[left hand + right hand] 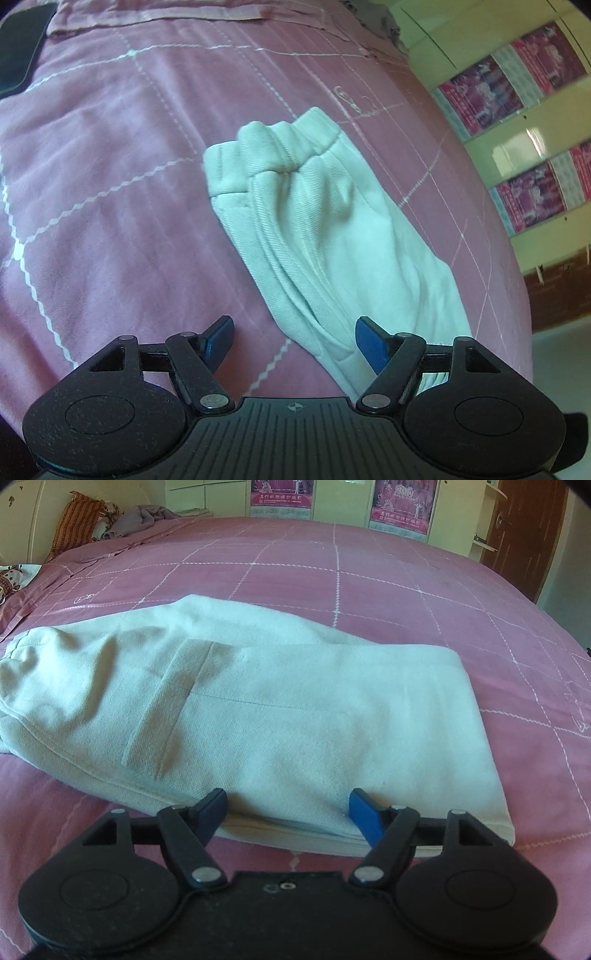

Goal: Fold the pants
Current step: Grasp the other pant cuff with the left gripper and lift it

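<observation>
The pants (pixel 325 236) are pale, nearly white, and already folded into a compact bundle lying on the bed (pixel 110 184). In the left wrist view the long axis runs diagonally: the gathered elastic waistband (pixel 273 147) points up and away toward the far left, and the rest trails down toward the lower right, ending right by the camera. From the right wrist view the same bundle (pixel 277 709) stretches left to right across the frame, waistband end off at the left edge and a squared-off folded edge on the right.

The fabric looks like a thick twill or pique knit — a fine woven grain shows up close, with stitched seams and a slanted pocket panel (pixel 166 709) near the middle. The waistband is ribbed and bunched. The bedspread is a soft, velvety pink with a grid of white zigzag stitching.

The left gripper (pixel 293 341) has its blue-padded fingers (pixel 373 345) spread wide, grasping nothing; the near end of the pants sits in front of and under the right-side finger, while the left-side finger hangs over bare bedspread. Whether it touches the cloth can't be told.

The right gripper (pixel 288 818) is spread wide too, holding nothing — both fingers (pixel 364 819) sit just at the near long edge of the bundle, which spans the gap between them.

Further back there's a patterned pillow (pixel 75 524) by the headboard, posters (pixel 400 506) on the cupboard doors, and a dark flat thing (pixel 22 48) at the bed's far left corner.
</observation>
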Demonstrator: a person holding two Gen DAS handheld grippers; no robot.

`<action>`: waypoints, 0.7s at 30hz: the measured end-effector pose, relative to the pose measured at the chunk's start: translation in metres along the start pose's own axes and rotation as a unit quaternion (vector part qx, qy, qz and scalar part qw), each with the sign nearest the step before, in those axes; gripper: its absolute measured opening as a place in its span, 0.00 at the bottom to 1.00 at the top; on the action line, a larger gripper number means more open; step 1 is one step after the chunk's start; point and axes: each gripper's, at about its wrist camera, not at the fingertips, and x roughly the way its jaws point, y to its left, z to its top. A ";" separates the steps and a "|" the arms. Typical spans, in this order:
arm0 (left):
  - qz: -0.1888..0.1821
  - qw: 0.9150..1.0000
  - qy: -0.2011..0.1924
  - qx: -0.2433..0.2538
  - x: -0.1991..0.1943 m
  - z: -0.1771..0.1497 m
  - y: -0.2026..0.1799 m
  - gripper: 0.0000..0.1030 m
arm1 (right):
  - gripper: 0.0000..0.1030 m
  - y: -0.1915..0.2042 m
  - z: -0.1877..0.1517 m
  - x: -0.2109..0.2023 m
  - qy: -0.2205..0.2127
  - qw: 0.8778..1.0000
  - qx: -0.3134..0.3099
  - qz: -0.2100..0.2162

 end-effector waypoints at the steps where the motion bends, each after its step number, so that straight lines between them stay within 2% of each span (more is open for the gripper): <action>1: -0.006 1.000 0.001 -0.017 0.006 0.002 0.006 0.70 | 0.73 0.000 0.000 0.000 0.000 1.000 0.000 0.001; 3: -0.023 0.999 0.009 -0.043 0.018 0.007 0.016 0.70 | 0.75 0.000 -0.001 0.001 -0.001 1.000 0.000 0.002; 7: -0.049 0.997 0.002 -0.055 0.041 0.014 0.017 0.70 | 0.78 0.001 -0.001 0.002 -0.002 1.000 0.000 0.004; 17: -0.087 0.992 -0.032 -0.084 0.097 0.042 -0.009 0.70 | 0.82 0.001 -0.001 0.005 -0.001 1.000 0.001 0.009; 18: -0.089 0.991 -0.034 -0.090 0.100 0.044 -0.010 0.66 | 0.82 0.001 -0.001 0.005 -0.001 1.000 0.001 0.009; 19: -0.087 0.991 -0.034 -0.097 0.102 0.045 -0.010 0.55 | 0.82 0.001 0.000 0.005 -0.001 1.000 0.000 0.009; 20: -0.085 0.990 -0.033 -0.108 0.104 0.046 -0.009 0.50 | 0.82 0.001 0.000 0.005 0.000 1.000 0.000 0.010; 21: -0.085 0.989 -0.031 -0.117 0.105 0.046 -0.005 0.38 | 0.82 0.001 0.000 0.005 0.001 1.000 -0.001 0.010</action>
